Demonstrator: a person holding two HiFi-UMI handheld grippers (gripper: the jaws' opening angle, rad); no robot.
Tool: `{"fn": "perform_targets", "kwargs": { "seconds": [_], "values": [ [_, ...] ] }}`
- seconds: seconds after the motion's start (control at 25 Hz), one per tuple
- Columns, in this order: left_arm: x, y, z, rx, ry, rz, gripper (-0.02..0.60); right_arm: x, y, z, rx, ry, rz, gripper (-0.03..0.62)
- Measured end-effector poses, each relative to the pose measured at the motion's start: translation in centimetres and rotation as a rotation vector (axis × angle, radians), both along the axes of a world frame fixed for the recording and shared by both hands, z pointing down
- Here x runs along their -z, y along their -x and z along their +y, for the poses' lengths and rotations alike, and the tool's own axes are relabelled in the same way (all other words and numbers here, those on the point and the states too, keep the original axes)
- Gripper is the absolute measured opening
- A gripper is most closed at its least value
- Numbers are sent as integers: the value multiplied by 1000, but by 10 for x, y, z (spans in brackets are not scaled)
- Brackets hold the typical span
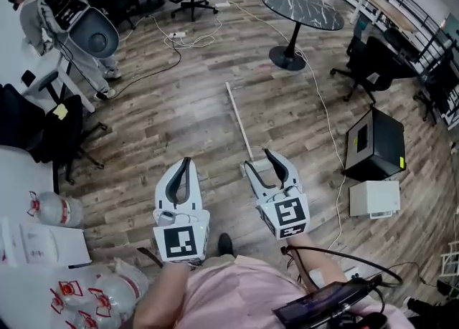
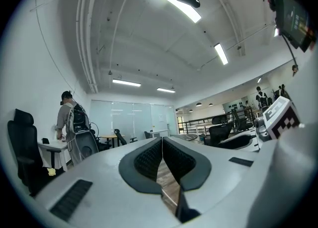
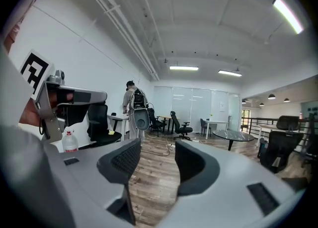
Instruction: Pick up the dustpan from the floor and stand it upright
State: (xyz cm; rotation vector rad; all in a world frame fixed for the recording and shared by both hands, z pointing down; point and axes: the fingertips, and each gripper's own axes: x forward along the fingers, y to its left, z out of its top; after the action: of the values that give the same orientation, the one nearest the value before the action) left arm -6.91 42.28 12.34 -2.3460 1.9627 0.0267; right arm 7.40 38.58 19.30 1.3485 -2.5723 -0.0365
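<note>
Zero progress yet: grey left claw (image 1: 185, 163) pinched shut on nothing, grey right claw (image 1: 258, 159) spread, thin white dustpan handle (image 1: 237, 116) lying flat on the brown wooden floor (image 1: 179, 105) just beyond.

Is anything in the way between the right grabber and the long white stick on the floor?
Nothing visible. The open right gripper hangs by the white stick's near end, with only wood floor around it.
</note>
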Motion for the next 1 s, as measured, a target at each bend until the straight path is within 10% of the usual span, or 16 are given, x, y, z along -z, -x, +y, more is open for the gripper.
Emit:
{"fn": "perform_targets", "kwargs": {
  "seconds": [1.0],
  "values": [
    [-53,33,-226,-70,93,-29,14,-40,22,-221,-82,50,12,210]
  ]
}}
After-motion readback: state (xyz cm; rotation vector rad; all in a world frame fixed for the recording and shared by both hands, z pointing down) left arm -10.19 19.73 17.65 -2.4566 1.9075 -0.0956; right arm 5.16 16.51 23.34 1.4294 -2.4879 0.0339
